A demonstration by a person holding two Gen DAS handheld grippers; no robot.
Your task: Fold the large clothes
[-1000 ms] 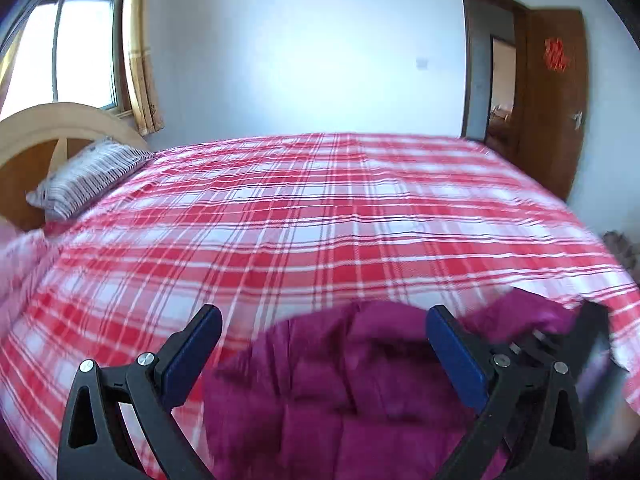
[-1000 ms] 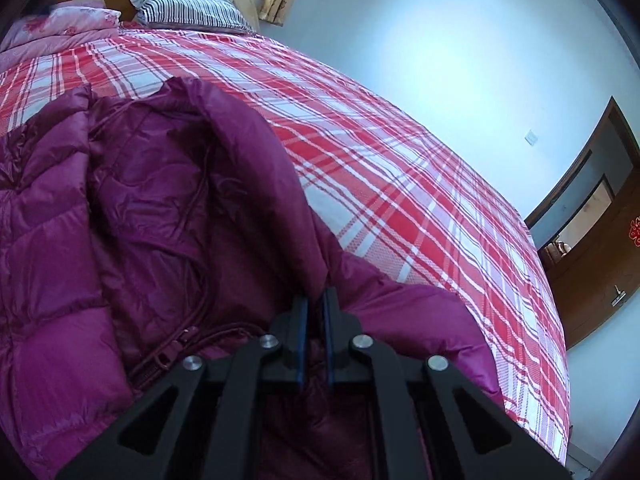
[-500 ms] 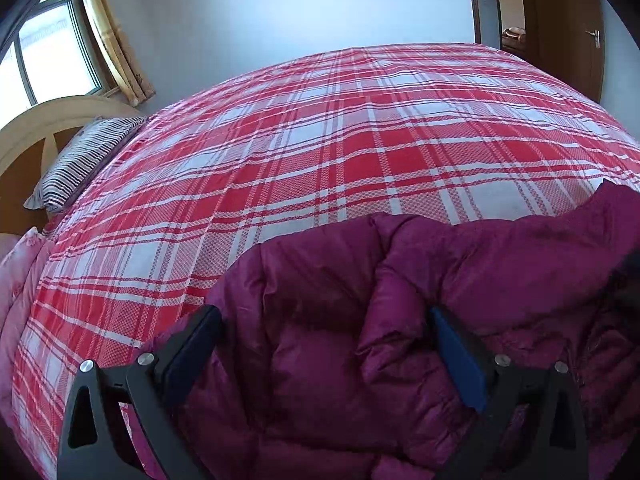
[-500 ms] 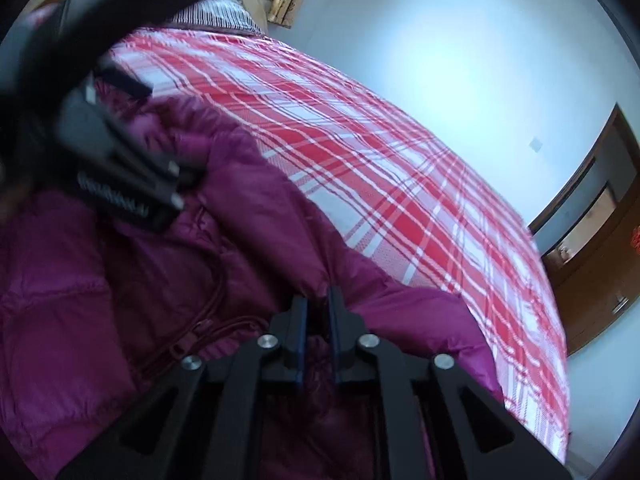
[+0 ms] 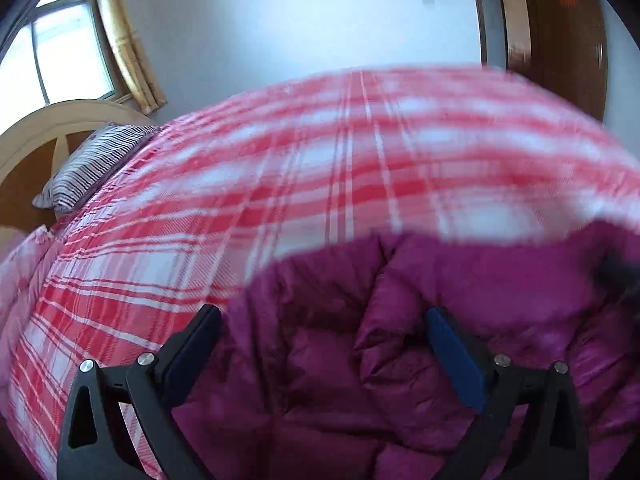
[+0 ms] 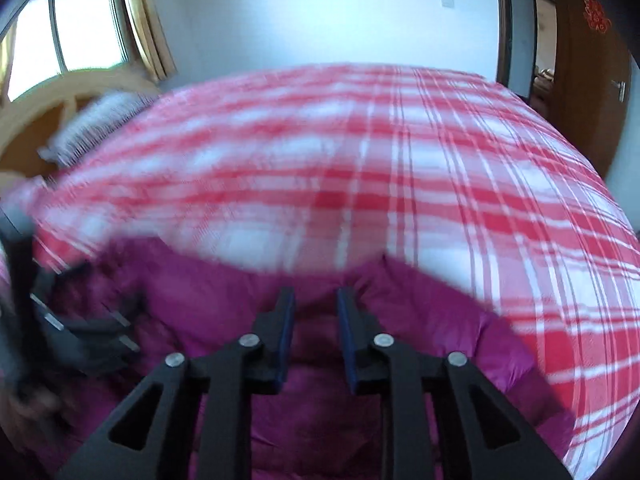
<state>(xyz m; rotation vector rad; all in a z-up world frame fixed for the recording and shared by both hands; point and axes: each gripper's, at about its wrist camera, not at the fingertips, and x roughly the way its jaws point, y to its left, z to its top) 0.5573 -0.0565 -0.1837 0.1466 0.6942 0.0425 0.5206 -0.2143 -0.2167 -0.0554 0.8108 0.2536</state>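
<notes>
A purple down jacket (image 5: 400, 360) lies rumpled on the near side of the red plaid bed (image 5: 320, 168). My left gripper (image 5: 320, 324) hovers open just over its puffy folds, jaws spread wide with nothing pinched. In the right wrist view the same jacket (image 6: 420, 320) fills the bottom. My right gripper (image 6: 315, 300) points down at it, and its jaws are opening with a narrow gap. Jacket cloth shows behind that gap, but the pads press on nothing. The left gripper (image 6: 68, 328) appears as a dark blur at the left edge.
A striped pillow (image 5: 92, 164) leans against the wooden headboard (image 5: 48, 124) at the far left, under a window (image 5: 60, 48) with curtains. A brown door (image 6: 584, 60) stands open at the far right. Pink bedding (image 5: 20, 280) lies at the left edge.
The right gripper has let go of the jacket fold it pinched, and its view has rolled level. The left gripper has come down closer over the jacket.
</notes>
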